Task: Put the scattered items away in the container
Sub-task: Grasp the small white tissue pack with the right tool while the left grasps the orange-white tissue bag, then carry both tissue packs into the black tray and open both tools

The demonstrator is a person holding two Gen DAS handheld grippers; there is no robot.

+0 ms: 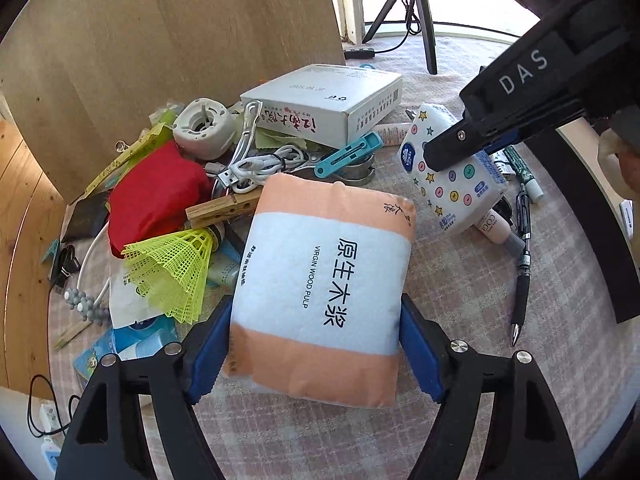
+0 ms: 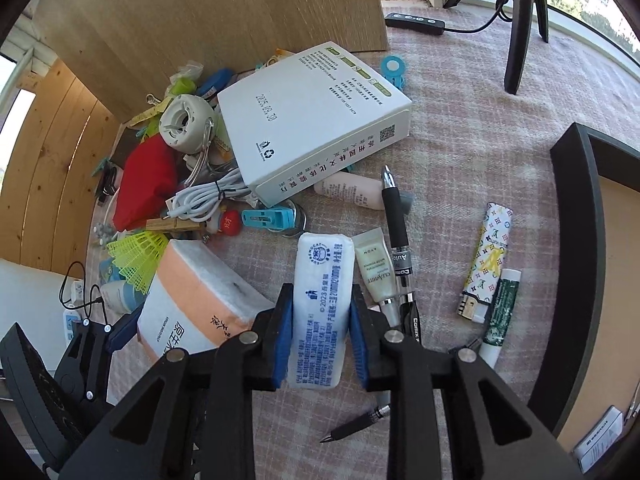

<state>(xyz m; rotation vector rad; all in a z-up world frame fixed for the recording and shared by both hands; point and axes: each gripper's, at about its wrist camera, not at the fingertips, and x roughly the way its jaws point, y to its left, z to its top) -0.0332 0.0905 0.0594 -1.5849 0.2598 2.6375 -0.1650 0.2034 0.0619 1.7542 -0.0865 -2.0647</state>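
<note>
Soft rectangular tissue pack [image 2: 318, 312] squeezed by right gripper [image 2: 320, 344] pads.

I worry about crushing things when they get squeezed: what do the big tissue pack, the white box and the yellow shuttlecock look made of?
Big tissue pack: soft paper tissues in thin plastic film, apparently; the wrap wrinkles and is printed "virgin wood pulp".
White box: looks like matte printed cardboard, with sharp folded edges and a recycling mark.
Yellow shuttlecock: probably moulded plastic, judging by its glossy net-like skirt.

Large tissue pack [image 1: 324, 292] lies between the left gripper [image 1: 316, 344] pads; small tissue pack [image 2: 320, 312] to its right; box [image 2: 312, 120] behind; tray [image 2: 576, 240] far right.
</note>
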